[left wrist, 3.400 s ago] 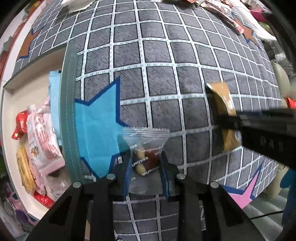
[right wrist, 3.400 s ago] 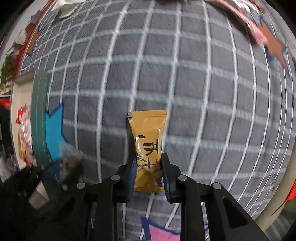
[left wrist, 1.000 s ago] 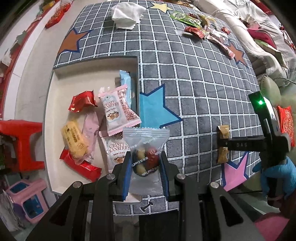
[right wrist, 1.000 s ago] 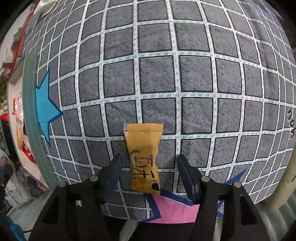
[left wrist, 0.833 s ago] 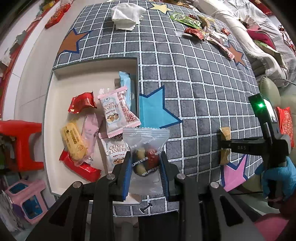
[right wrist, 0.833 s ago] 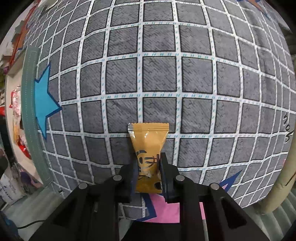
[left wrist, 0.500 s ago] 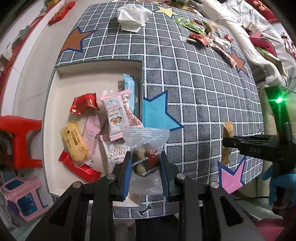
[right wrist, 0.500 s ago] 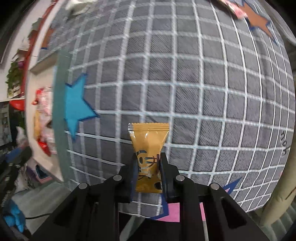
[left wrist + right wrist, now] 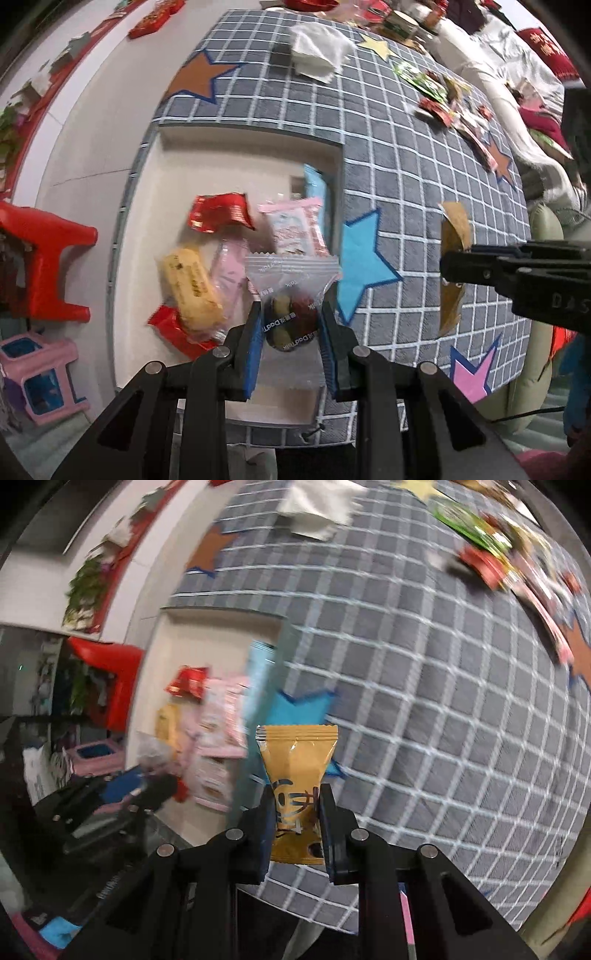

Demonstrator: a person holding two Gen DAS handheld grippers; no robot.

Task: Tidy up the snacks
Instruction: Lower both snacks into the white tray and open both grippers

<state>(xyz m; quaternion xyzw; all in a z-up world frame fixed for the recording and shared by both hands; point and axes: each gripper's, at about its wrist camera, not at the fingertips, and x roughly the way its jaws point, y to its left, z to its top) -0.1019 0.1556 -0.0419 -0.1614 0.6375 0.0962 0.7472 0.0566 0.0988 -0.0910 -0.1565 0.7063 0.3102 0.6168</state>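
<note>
My left gripper point(image 9: 291, 325) is shut on a clear packet with red and green sweets point(image 9: 291, 295), held in the air above the near right part of the cream tray point(image 9: 221, 162). The tray holds several snacks: a red packet point(image 9: 219, 216), a yellow bar point(image 9: 192, 288), pink packets point(image 9: 295, 229) and a light blue one point(image 9: 314, 182). My right gripper point(image 9: 297, 805) is shut on an orange packet point(image 9: 297, 760), raised over the checked cloth near the blue star point(image 9: 303, 709). It also shows in the left wrist view point(image 9: 452, 273), right of the tray.
The grey checked cloth point(image 9: 424, 155) covers the table. A white tissue point(image 9: 317, 55) lies at the far end, and several loose snacks point(image 9: 443, 107) lie at the far right. A red stool point(image 9: 40, 266) and a pink stool point(image 9: 37, 376) stand left of the table.
Both grippers have risen and swung left towards the tray with their packets. The right gripper, open around the orange packet a second ago, has shut on it and lifted it.
</note>
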